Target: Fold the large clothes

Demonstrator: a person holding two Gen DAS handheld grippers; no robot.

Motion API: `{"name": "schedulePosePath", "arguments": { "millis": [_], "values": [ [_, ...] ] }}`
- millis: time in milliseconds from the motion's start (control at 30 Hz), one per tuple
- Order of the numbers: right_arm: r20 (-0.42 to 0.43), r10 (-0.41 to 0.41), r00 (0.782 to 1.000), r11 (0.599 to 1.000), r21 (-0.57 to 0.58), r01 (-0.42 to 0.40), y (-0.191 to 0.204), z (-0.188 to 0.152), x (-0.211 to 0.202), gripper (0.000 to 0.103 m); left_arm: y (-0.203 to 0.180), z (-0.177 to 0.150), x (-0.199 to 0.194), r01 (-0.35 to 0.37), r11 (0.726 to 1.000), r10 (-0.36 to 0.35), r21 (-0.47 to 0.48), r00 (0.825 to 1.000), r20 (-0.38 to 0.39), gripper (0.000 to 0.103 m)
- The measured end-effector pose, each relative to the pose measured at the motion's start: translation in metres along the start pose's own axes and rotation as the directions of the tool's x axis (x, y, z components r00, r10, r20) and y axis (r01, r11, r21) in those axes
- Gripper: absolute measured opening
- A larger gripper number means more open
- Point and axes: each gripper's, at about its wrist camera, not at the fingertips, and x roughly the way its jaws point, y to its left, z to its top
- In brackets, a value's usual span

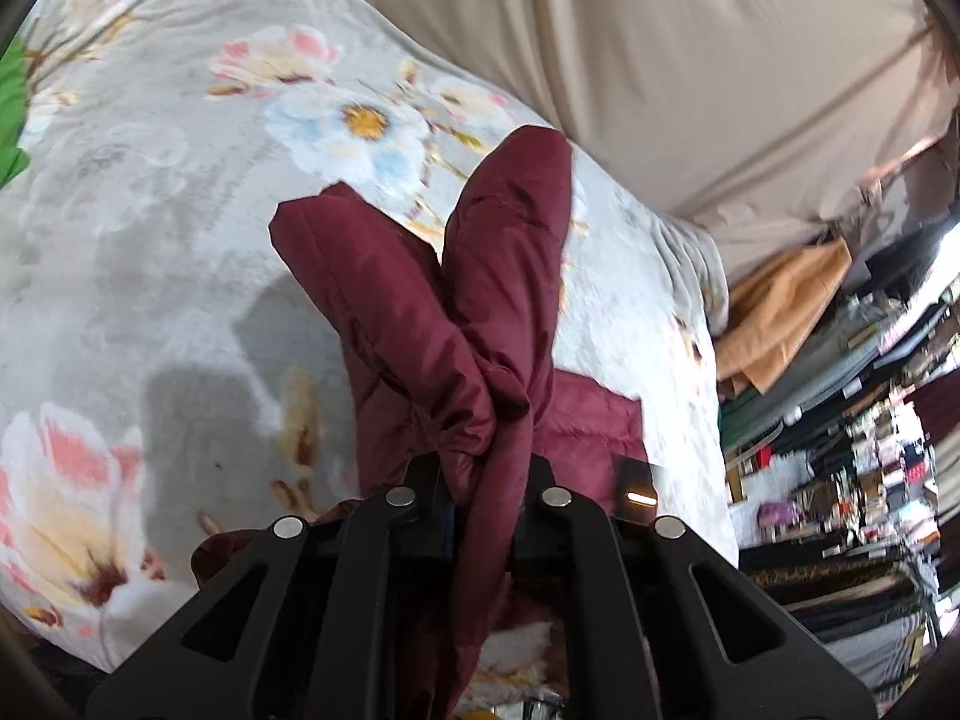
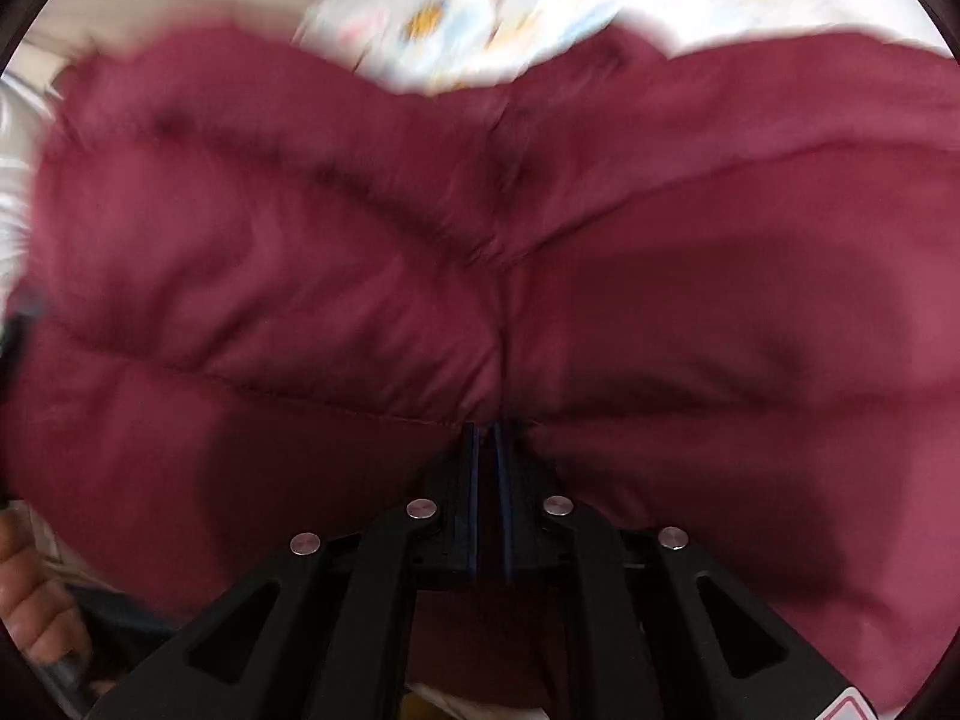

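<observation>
**Mid-fold: both grippers clamped on the maroon jacket, lifted over the bed**

Left gripper (image 1: 485, 468) is closed on a bunched wad of the maroon puffer jacket (image 1: 420, 324); two padded lobes, probably sleeve or hem ends, stick up past the fingers, rest trails down toward the near edge of the floral blanket (image 1: 150, 192); right gripper (image 2: 489, 438) has its jaws pinched nearly together on a quilted seam of the same jacket, fabric fills most of that view; heavy motion blur there, so exact grab point is unclear.

Jacket sits partly on the blanket toward its right edge, partly held off it; beige sheet (image 1: 660, 60) lies beyond the far edge; orange cloth (image 1: 786, 306) and shelf clutter are off to the right, not in play.

Judgement: this is a carry-over step, one section being brought across the body; next move calls for both grips travelling together, laying the held edge flat and aligned before release; risk is slippery padded fabric springing back or slipping out of the left pinch.
</observation>
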Motion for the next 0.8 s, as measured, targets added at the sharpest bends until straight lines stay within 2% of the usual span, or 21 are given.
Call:
{"name": "schedulePosePath", "arguments": {
  "millis": [100,200,267,333,400,467,533,633,733,800],
  "values": [
    [-0.016,0.007,1.0,1.0,0.002,-0.007,0.0,0.001,0.016,0.003,-0.016,-0.013,0.015,0.008,0.999,-0.006,0.04,0.998,-0.059,0.008],
    [-0.008,0.037,0.999,0.997,0.062,-0.036,-0.008,0.0,0.006,0.001,-0.035,-0.022,0.03,0.013,0.994,-0.003,0.111,0.996,-0.084,0.008],
    [0.064,0.047,0.997,0.994,0.098,-0.053,-0.014,-0.006,-0.025,0.002,-0.043,-0.021,0.035,0.016,0.991,-0.004,0.131,0.996,-0.088,0.008],
    [0.18,0.069,0.981,0.982,0.162,-0.098,-0.028,-0.01,-0.071,0.004,-0.047,-0.021,0.038,0.013,0.99,-0.001,0.141,0.996,-0.09,0.008],
    [0.255,0.08,0.964,0.971,0.2,-0.133,-0.037,0.002,-0.098,0.005,-0.048,-0.022,0.039,0.01,0.989,0.003,0.149,0.996,-0.087,0.008],
    [0.28,0.112,0.954,0.966,0.197,-0.171,-0.037,0.022,-0.104,0.005,-0.052,-0.023,0.04,-0.001,0.986,0.015,0.164,0.996,-0.087,0.008],
    [0.26,0.128,0.957,0.973,0.152,-0.171,-0.025,0.05,-0.091,0.005,-0.056,-0.025,0.038,-0.005,0.984,0.02,0.177,0.996,-0.087,0.008],
    [0.167,0.169,0.971,0.978,0.093,-0.186,-0.005,0.081,-0.051,0.006,-0.063,-0.026,0.034,-0.03,0.975,0.045,0.22,0.997,-0.064,0.009],
    [0.062,0.256,0.965,0.963,0.071,-0.26,0.004,0.092,-0.017,0.006,-0.065,-0.024,0.043,-0.076,0.967,0.094,0.243,0.994,-0.06,0.009],
    [0.077,0.24,0.968,0.966,0.079,-0.246,-0.007,0.088,-0.025,0.006,-0.064,-0.021,0.053,-0.061,0.974,0.08,0.22,0.994,-0.081,0.009]
  ]
}}
